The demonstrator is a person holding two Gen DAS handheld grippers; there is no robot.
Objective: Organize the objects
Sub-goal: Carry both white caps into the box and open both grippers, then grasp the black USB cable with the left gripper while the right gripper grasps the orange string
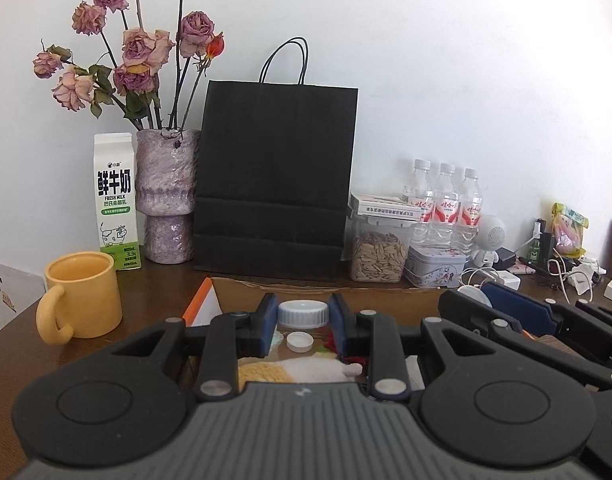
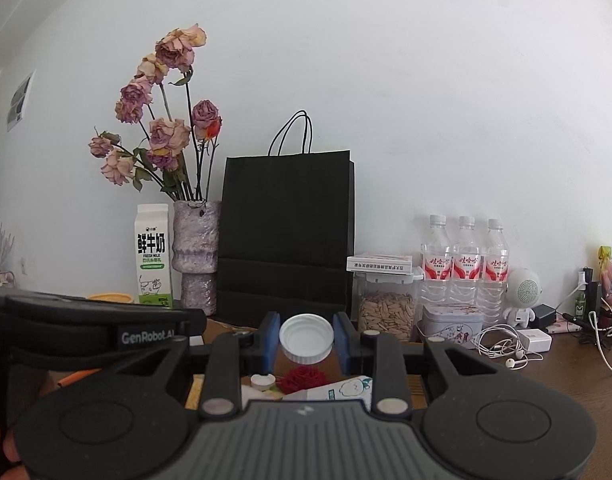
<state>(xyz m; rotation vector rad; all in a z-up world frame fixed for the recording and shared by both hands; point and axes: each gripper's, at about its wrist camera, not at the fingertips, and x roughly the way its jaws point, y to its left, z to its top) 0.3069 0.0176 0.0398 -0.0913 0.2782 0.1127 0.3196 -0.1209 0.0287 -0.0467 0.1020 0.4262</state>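
Beside "FRESH MILK" carton [image 1: 116,204], left tool [image 1: 303,316] clamped on bottle cap [image 1: 303,313], right tool [image 2: 306,340] on loose lid [image 2: 306,340]

A plain white painted wall [image 2: 425,100] fills the back of the room, evenly lit by soft daylight. In front of it stands a dark brown wood-grain table [image 1: 154,292], its far edge touching the wall. At the far left of the right wrist view a small framed panel [image 2: 21,100] hangs on a side wall
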